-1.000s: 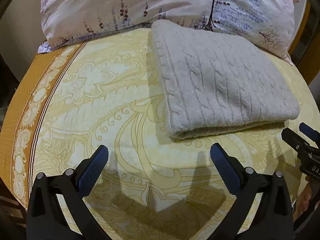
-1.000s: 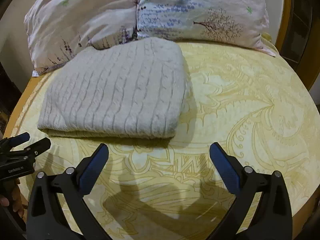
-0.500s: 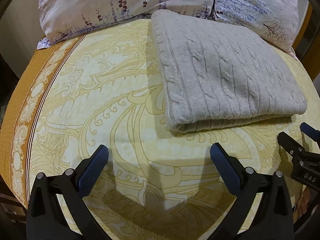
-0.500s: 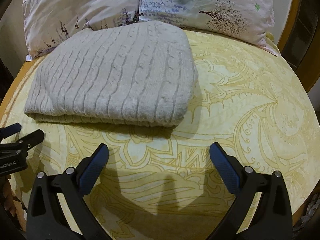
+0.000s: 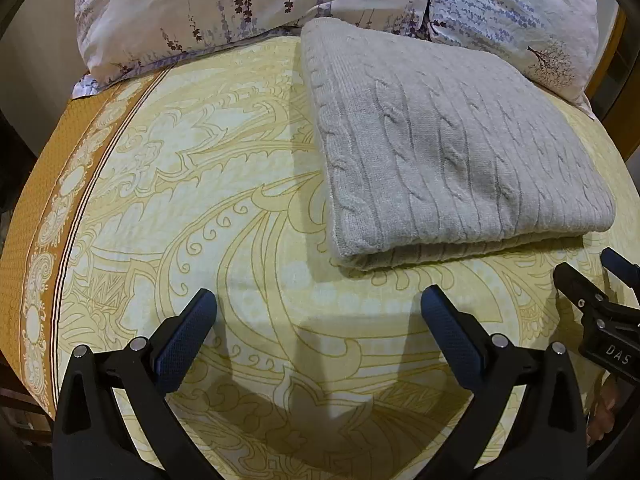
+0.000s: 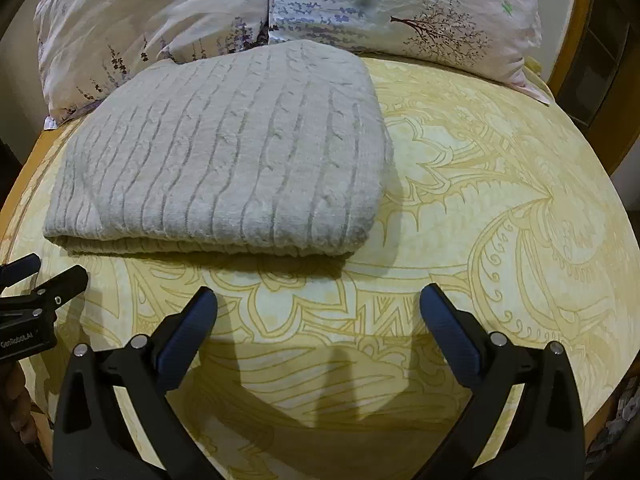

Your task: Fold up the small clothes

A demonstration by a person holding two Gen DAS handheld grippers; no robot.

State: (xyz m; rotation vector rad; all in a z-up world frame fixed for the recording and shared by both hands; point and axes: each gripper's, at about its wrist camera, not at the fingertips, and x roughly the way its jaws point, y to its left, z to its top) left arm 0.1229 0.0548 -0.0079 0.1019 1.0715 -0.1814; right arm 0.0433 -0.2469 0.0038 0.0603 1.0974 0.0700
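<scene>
Both the left gripper [image 5: 318,308] and the right gripper [image 6: 318,306], spread wide and empty, have edged closer to the folded grey sweater [image 5: 448,156] lying on the bed [image 5: 208,208] below the pillows [image 6: 400,8]; another fold looks imminent.

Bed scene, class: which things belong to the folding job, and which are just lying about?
Belong to the job:
grey cable-knit sweater, already folded
left tongs, open
right tongs, open

Just lying about:
two floral pillows
yellow patterned bedspread

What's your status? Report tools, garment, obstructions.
Left tool open, empty. Right tool open, empty. Grey knit sweater folded on bedspread, untouched. Nothing in between.
</scene>
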